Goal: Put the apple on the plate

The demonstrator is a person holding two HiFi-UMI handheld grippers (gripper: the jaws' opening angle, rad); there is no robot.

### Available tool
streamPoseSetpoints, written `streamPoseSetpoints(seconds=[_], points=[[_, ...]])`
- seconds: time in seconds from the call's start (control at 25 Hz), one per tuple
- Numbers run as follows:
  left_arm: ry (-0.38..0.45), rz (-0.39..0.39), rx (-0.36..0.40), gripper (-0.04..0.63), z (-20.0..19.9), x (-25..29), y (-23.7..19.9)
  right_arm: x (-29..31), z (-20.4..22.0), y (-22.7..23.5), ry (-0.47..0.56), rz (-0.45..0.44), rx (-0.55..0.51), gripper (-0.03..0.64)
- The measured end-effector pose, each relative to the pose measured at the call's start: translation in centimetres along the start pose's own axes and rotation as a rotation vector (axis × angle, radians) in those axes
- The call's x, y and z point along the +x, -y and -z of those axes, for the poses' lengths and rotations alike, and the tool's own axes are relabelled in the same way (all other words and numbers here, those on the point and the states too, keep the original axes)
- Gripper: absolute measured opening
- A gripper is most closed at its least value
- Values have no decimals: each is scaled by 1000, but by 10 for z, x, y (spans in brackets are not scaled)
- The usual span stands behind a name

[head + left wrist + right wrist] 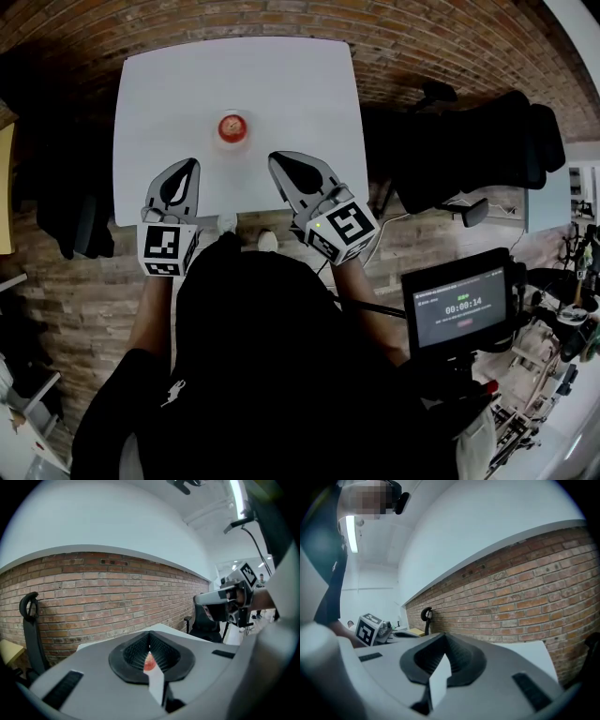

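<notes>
A red apple [232, 127] sits on a small pale plate [232, 144] at the middle of the white table [300, 84]. Both grippers hover over the table's near edge, apart from the apple. My left gripper [191, 165] is to the apple's lower left, shut with nothing in it. My right gripper [277, 158] is to its lower right, its jaws meeting at the tips, also with nothing held. In the left gripper view the apple [149, 663] shows through the slit between the shut jaws, and the right gripper [220, 601] is off to the right.
A brick wall [412, 37] runs behind the table. A black office chair [469, 150] stands to the right, and a monitor on a stand [461, 305] is at my right side. Dark items [66, 187] stand left of the table.
</notes>
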State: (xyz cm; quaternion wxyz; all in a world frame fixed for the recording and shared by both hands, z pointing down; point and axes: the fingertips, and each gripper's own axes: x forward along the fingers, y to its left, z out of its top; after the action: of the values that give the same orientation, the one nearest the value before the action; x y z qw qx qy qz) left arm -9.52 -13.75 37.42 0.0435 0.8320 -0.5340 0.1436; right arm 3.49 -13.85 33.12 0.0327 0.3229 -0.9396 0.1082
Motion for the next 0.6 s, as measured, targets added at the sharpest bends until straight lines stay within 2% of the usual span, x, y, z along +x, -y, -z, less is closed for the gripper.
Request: streamPoseSetpoints(seconds=[0.2, 0.6], points=[[-18, 13, -47, 6, 8, 2, -4, 2, 8, 0, -21, 17, 8, 3], [-59, 67, -48, 6, 29, 16, -17, 22, 14, 2, -40, 25, 9, 3]])
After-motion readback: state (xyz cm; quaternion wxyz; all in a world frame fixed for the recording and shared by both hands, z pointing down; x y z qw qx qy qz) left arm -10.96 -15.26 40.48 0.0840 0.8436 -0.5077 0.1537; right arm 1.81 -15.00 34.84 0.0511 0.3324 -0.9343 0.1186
